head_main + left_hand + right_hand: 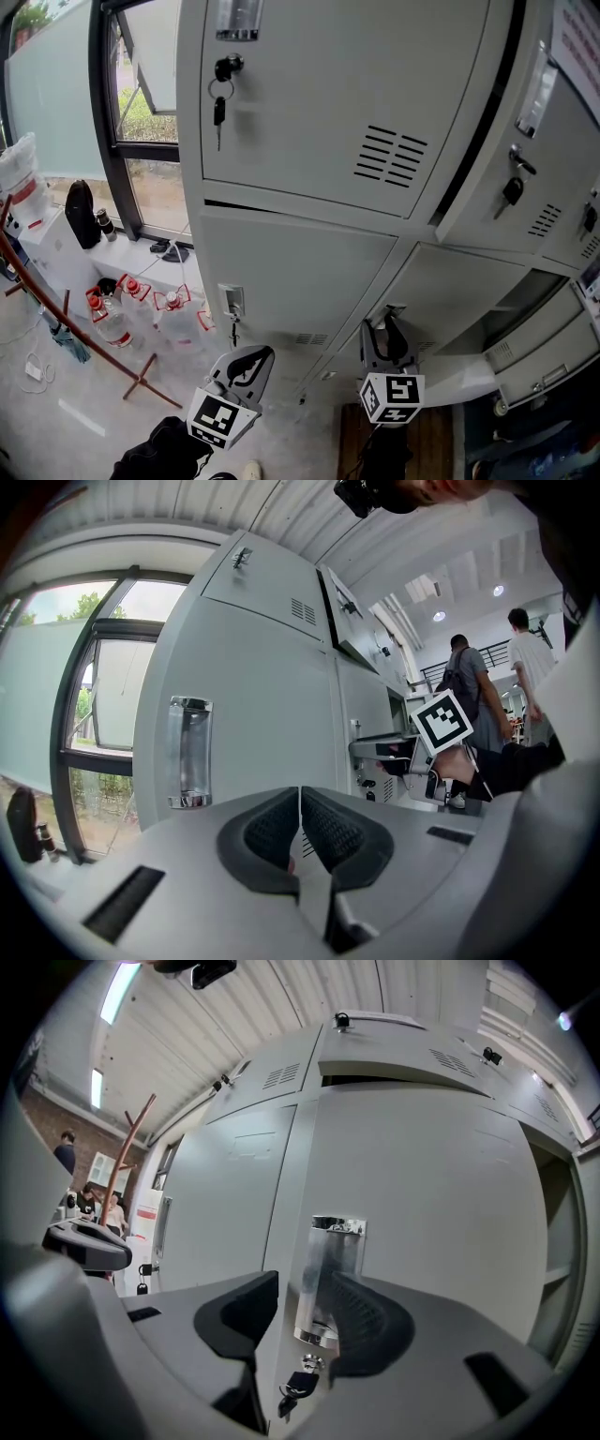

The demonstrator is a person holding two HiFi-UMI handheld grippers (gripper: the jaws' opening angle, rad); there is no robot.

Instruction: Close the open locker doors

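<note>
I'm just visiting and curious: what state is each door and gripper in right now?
left gripper: shut, empty
right gripper: open, door handle between its jaws
lower middle door: looks closed
lower left door: closed
upper middle door: ajar
lower right door: open

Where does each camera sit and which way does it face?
Head view: on the person's head, looking down the lockers; left gripper and right gripper show.
Left gripper view: on that gripper, facing a closed locker door; shut jaws show.
Right gripper view: on that gripper, facing a chrome handle between its open jaws.
Shared: head and left gripper views show the right gripper's marker cube.
</note>
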